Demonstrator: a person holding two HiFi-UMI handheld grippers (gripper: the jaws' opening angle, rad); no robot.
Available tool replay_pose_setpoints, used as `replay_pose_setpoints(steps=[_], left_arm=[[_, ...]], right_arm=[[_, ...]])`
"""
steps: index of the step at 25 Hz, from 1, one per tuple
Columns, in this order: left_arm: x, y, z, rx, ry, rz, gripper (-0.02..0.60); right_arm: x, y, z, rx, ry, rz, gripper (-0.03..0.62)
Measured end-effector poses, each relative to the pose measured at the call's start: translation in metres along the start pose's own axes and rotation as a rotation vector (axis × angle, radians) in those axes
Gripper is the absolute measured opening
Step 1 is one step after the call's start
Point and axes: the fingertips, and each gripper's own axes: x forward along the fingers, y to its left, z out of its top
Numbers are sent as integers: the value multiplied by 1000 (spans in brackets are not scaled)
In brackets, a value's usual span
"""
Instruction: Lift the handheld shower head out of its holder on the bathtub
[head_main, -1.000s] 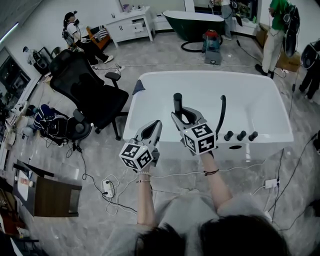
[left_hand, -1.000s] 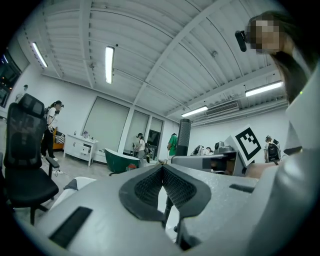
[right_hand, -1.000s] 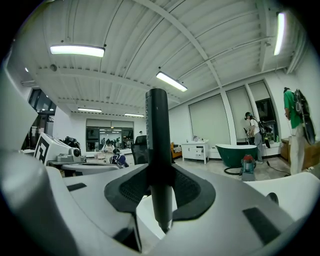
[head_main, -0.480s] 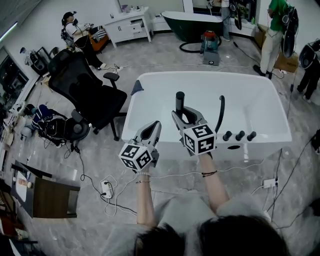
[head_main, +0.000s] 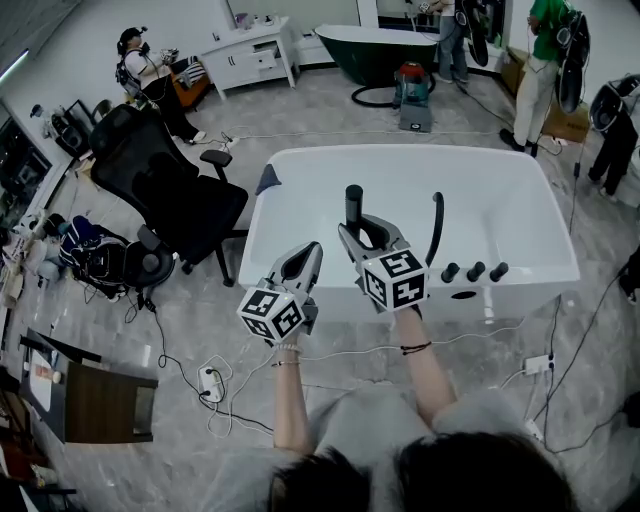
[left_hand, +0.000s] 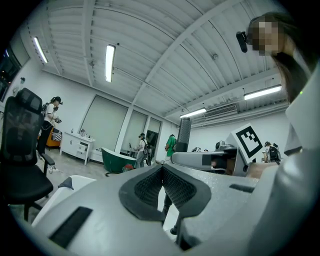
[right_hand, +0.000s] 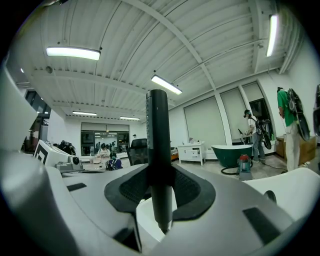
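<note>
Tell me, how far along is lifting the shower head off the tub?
Done: the right gripper is clamped on the black shower head, whose lower end hangs free above the bathtub, apparently already lifted out. In hand: holding it upright. Left: little, if anything; the left gripper is shut, empty.
</note>
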Motion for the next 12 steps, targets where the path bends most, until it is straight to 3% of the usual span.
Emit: replay_pose_setpoints(steps=[12], left_arm=[[7,2,-3,5,12,0,5]], right_arm=[[4,-3,0,2,3,13,133]])
